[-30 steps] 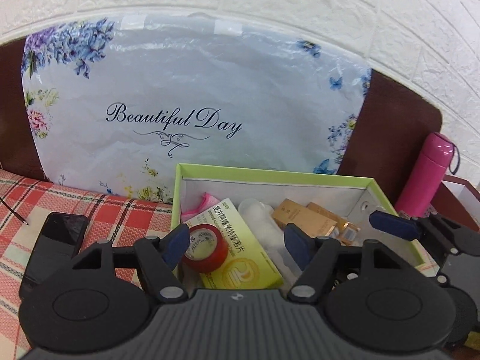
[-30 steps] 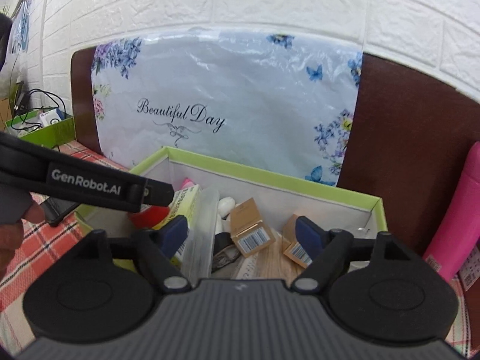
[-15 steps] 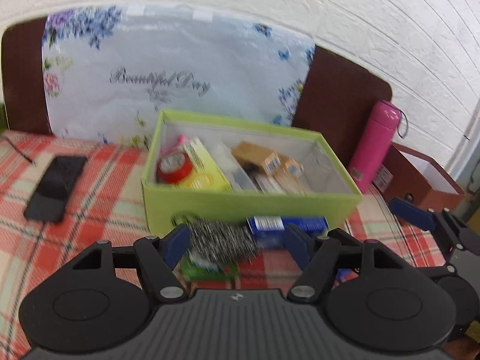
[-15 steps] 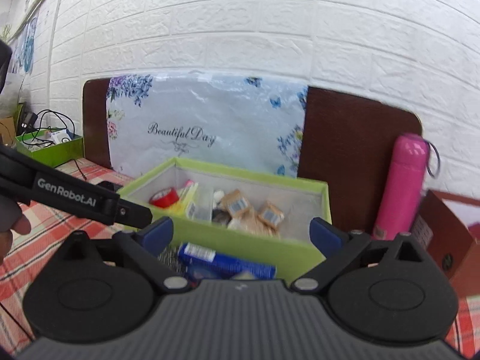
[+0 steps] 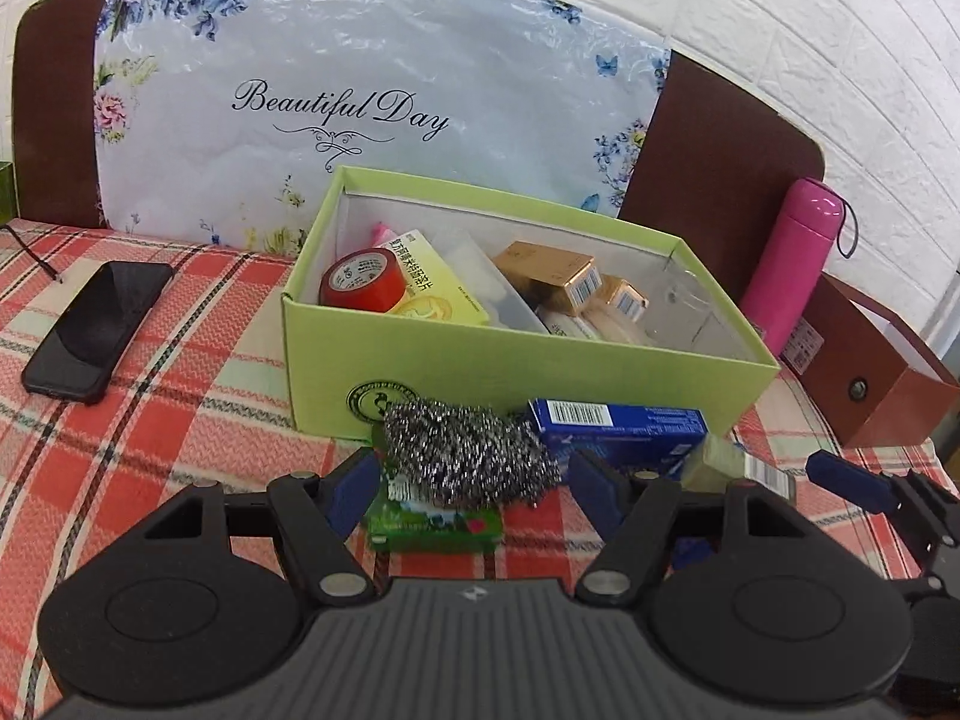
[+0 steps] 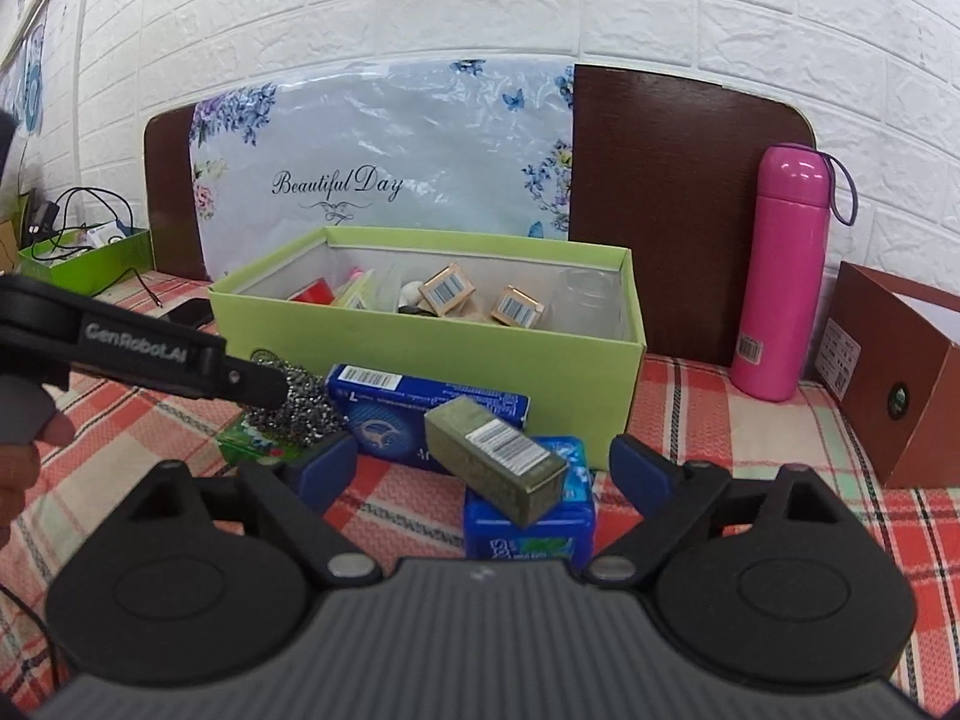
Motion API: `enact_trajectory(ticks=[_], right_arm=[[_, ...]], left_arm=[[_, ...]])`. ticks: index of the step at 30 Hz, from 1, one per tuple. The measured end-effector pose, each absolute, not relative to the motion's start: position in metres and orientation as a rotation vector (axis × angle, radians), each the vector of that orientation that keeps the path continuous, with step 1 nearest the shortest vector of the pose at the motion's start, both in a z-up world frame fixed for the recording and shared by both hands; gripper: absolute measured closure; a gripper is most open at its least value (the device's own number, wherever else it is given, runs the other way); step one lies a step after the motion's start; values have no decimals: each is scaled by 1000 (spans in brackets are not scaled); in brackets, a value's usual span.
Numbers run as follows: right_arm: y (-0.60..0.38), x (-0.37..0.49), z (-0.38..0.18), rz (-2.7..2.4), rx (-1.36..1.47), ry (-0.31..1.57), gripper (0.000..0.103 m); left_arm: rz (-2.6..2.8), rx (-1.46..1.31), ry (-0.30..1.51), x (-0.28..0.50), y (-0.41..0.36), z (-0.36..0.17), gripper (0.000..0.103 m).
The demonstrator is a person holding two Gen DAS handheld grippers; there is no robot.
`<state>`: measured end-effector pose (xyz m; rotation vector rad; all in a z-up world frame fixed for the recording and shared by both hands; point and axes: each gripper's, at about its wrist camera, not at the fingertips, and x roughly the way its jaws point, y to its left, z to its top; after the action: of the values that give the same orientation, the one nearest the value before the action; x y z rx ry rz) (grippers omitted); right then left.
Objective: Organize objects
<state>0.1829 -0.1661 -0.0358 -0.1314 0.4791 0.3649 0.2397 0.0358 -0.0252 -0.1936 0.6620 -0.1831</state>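
Pulling back from over the green box [image 5: 528, 360], the left gripper [image 5: 474, 489] had gone in the left wrist view from hovering above the box's contents a second earlier to sitting low in front of it, jaws spread wide and empty, with the steel-wool scourer [image 5: 465, 450] lying between the blue pads; that retreat suggested the last drop-off was finished and a loose item on the checked tablecloth [image 5: 180, 372] was next. The scourer sat on a small green packet [image 5: 435, 525], touching the box's front wall, with a blue carton [image 5: 618, 429] just beside it. Inside the box lay a red tape roll [image 5: 363, 288], a yellow medicine pack [image 5: 435, 285] and two gold cartons [image 5: 555, 276], so much of the sorting looked done. A black phone [image 5: 96, 330] lay well apart. In the right wrist view the right gripper [image 6: 483, 471] had likewise withdrawn from above the box [image 6: 540, 372] to the cloth in front, its fingers open and holding nothing. Between them an olive-gold carton [image 6: 498, 459] leaned tilted on a blue pack [image 6: 528, 531], barcode end up. The pink flask [image 6: 783, 276] stood upright beside the box, near a brown carton [image 6: 900, 384].
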Motion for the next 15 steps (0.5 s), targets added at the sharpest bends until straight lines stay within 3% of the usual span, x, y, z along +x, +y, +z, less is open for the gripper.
enact_trajectory(ticks=[3,6,7,9,10,14,15], right_arm=[[-164,190,-37,370,-132,490,17],[-163,192,-38,380,-129,501,29],[-162,192,-38,381,-131,506,37],[-162,191,-37,379,-136,518,53],[-163,190,-37,381,-135,526,64],[-162,185,-39,397,-124,551,79],[-161,183,-40,398,-123,549,80]], left_arm=[[-190,-198,672,251,32,-27,30],[-176,-195,673,260,29,-28,31],[-180,-197,679,263,28,-28,32],[-193,-209,693,266,30,-30,50],[-201,-215,700,266,31,-30,53],[-228,-239,686,256,37,-30,69],[-239,-237,678,252,38,-30,82]])
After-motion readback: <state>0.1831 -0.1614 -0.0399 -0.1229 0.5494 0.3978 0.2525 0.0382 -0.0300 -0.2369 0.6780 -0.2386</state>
